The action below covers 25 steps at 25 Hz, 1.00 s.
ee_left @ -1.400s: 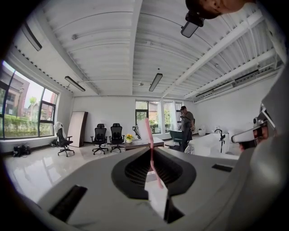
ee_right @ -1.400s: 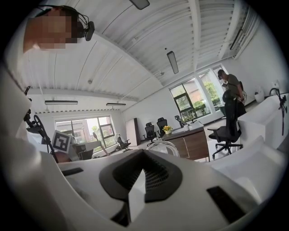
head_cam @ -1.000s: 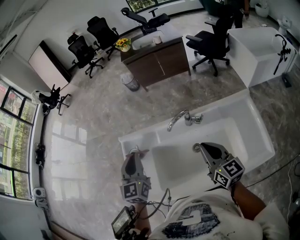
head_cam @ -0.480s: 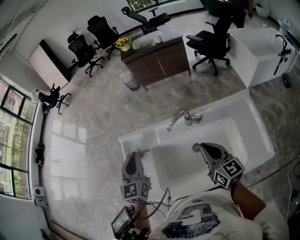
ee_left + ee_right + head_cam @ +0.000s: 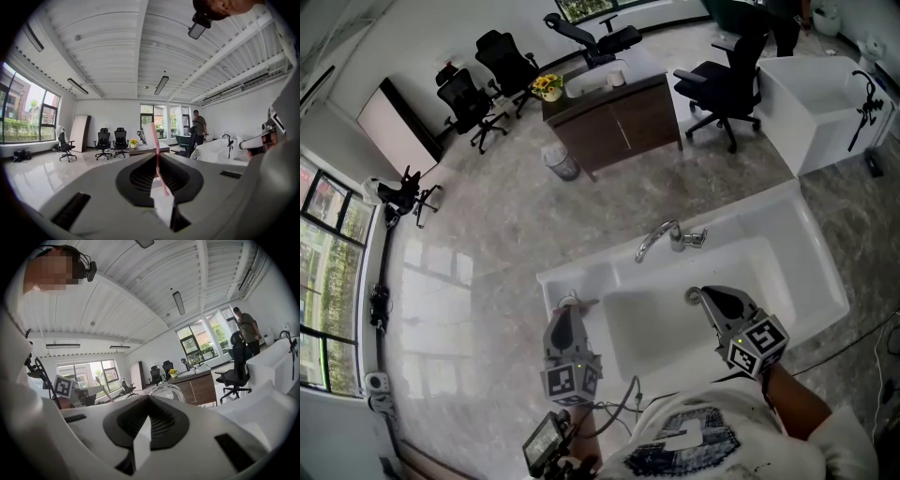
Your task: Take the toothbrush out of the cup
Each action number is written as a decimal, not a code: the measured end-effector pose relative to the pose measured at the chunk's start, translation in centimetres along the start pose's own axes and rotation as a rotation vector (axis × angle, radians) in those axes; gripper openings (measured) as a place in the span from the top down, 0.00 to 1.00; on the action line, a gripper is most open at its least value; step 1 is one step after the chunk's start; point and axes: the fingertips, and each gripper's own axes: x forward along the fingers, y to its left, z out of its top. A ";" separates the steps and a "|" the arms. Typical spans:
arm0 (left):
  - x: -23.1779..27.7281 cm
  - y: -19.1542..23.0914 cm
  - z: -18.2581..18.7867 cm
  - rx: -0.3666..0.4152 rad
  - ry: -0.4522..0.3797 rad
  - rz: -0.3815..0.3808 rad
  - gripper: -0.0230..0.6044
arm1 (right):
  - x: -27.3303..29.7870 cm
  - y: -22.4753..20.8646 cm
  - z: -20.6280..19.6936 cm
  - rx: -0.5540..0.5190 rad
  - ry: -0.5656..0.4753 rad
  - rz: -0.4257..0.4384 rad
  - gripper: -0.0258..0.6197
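One pink toothbrush [image 5: 157, 154], clamped in the left gripper [image 5: 567, 311] over the sink's [image 5: 825, 281] left rim, well clear of the cup. One clear cup [image 5: 165, 389], right gripper [image 5: 705, 297] pinched on its near edge. One faucet [image 5: 661, 236], four office chairs [image 5: 722, 89]. Nothing's budged since a second ago.

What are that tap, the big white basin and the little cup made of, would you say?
Tap: likely chromed metal, silvery with bright glints.
Basin: glossy white, smooth and seamless, probably ceramic or acrylic; the look can't settle which.
Cup: clear, the room shows through it, so glass or transparent plastic.
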 end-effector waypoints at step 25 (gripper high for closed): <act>0.1 0.5 -0.9 0.004 0.010 0.005 0.90 | 0.3 0.4 -0.4 -0.063 0.004 0.013 0.97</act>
